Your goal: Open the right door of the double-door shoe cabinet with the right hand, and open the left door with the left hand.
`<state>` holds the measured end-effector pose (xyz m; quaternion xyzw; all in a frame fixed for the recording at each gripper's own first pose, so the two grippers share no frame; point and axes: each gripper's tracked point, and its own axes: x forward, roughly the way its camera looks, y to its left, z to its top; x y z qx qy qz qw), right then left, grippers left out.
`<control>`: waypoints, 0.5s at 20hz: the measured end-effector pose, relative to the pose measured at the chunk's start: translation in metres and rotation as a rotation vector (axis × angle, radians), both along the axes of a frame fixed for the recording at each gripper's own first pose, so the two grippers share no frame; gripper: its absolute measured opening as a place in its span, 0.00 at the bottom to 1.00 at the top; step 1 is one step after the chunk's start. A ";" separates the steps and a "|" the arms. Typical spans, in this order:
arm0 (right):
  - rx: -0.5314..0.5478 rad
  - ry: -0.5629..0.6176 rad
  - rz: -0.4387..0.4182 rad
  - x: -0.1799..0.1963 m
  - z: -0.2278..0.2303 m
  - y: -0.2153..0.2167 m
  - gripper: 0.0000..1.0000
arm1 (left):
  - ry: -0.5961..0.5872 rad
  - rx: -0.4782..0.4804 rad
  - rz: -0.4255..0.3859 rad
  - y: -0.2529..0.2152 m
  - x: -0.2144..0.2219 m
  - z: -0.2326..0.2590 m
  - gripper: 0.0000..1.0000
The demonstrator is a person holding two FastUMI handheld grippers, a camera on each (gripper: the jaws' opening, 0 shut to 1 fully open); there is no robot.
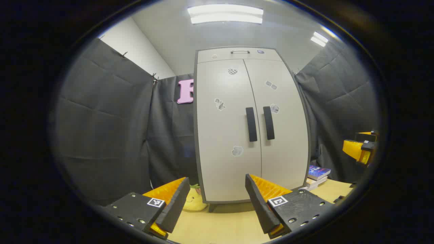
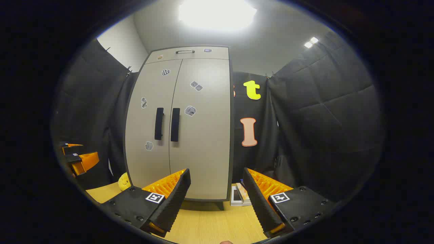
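A tall pale double-door shoe cabinet (image 1: 251, 128) (image 2: 183, 128) stands ahead with both doors closed. Two dark vertical handles sit side by side at the centre seam: the left door's handle (image 1: 251, 124) (image 2: 159, 123) and the right door's handle (image 1: 269, 123) (image 2: 175, 124). Stickers dot both doors. My left gripper (image 1: 217, 200) is open, well short of the cabinet, with nothing between its fingers. My right gripper (image 2: 215, 198) is open too and equally far back. In each view the other gripper shows at the edge (image 1: 361, 149) (image 2: 79, 159).
A light wooden floor (image 1: 223, 223) (image 2: 210, 220) runs up to the cabinet. A yellow plush toy (image 1: 195, 200) (image 2: 124, 182) lies at its left foot. A stack of books (image 1: 317, 176) (image 2: 240, 196) lies at its right foot. Black cloth walls close in on both sides.
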<state>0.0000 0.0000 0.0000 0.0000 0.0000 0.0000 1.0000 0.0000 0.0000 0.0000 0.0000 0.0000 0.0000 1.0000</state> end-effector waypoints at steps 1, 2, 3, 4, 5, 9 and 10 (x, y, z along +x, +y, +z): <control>0.001 0.002 0.000 0.001 -0.001 0.000 0.98 | -0.003 0.003 -0.001 0.000 0.001 0.001 0.95; -0.001 0.004 0.001 0.001 -0.003 0.000 0.98 | -0.006 0.005 -0.001 0.001 0.002 0.001 0.94; -0.003 0.006 0.002 0.001 -0.003 0.001 0.98 | -0.007 0.006 -0.001 0.001 0.002 0.002 0.94; -0.003 0.006 0.005 0.001 -0.004 0.001 0.98 | -0.005 0.006 0.001 0.002 0.003 0.001 0.94; -0.004 0.005 0.008 0.001 -0.004 0.002 0.98 | -0.004 0.005 0.004 0.004 0.003 0.001 0.94; -0.001 0.012 0.013 0.003 -0.010 0.003 0.98 | 0.000 0.003 0.007 0.005 0.008 -0.002 0.94; 0.006 0.017 0.012 0.004 -0.013 0.006 0.98 | 0.002 0.005 0.007 0.005 0.009 -0.003 0.94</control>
